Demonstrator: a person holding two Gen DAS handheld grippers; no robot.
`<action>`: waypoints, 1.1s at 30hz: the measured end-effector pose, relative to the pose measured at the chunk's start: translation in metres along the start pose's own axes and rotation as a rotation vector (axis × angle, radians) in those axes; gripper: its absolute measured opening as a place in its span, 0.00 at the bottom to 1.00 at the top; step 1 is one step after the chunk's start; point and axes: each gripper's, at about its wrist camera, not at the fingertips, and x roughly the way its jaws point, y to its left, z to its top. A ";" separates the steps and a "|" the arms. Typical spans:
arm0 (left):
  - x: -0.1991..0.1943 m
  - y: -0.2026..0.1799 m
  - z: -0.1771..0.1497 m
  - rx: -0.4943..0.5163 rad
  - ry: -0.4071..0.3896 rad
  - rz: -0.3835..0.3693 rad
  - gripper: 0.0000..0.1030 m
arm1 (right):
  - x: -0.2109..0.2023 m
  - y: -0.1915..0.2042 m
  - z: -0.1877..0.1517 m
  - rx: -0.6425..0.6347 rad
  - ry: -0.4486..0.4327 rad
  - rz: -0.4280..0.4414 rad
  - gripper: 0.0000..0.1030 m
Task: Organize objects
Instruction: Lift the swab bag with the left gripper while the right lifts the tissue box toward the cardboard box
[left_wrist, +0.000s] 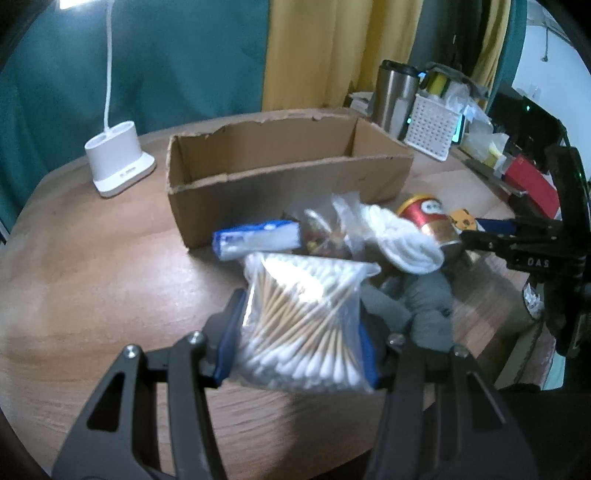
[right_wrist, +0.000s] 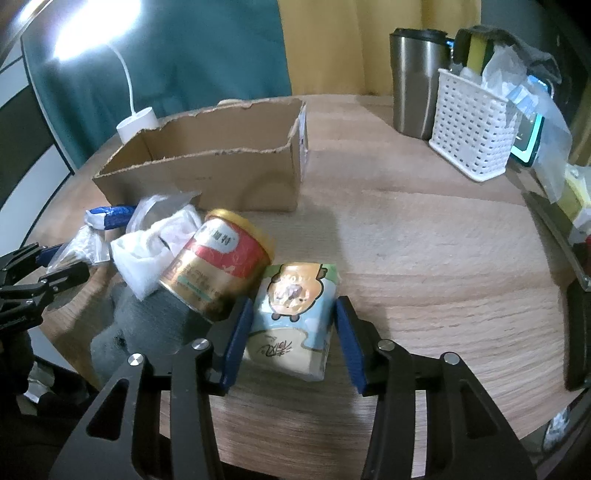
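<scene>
Nearest in the left wrist view, the left gripper (left_wrist: 301, 339) is pinching a bag of cotton swabs (left_wrist: 299, 321) between its blue pads, the bag filling the gap, with the swab sticks running obliquely across it. In the right wrist view, the right gripper (right_wrist: 291, 332) is straddling a tissue pack (right_wrist: 295, 317) that is lying on the wooden table (right_wrist: 424, 258); the left pad is touching it, while the right pad is showing a thin gap, so a firm grip cannot be told.

Just beyond, a red and gold can (right_wrist: 221, 266) is leaning against the pack's left edge, over a grey cloth (right_wrist: 147, 325), with a white cloth (right_wrist: 155, 251) and a blue packet (left_wrist: 258, 238) further left.

Farther still, the open cardboard box (left_wrist: 288, 173) is lying with its long axis running left to right, straight ahead of the left gripper and ahead-left of the right. Judging by that, the swabs have the shorter, more direct path in.
</scene>
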 end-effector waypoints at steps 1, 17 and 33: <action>-0.002 -0.002 0.002 -0.001 -0.006 -0.003 0.52 | -0.002 -0.001 0.001 0.000 -0.005 -0.002 0.47; -0.019 -0.008 0.039 -0.039 -0.087 -0.012 0.52 | -0.024 -0.009 0.031 -0.023 -0.078 0.004 0.47; -0.011 -0.011 0.073 -0.071 -0.121 -0.033 0.52 | -0.028 -0.013 0.069 -0.045 -0.124 0.038 0.47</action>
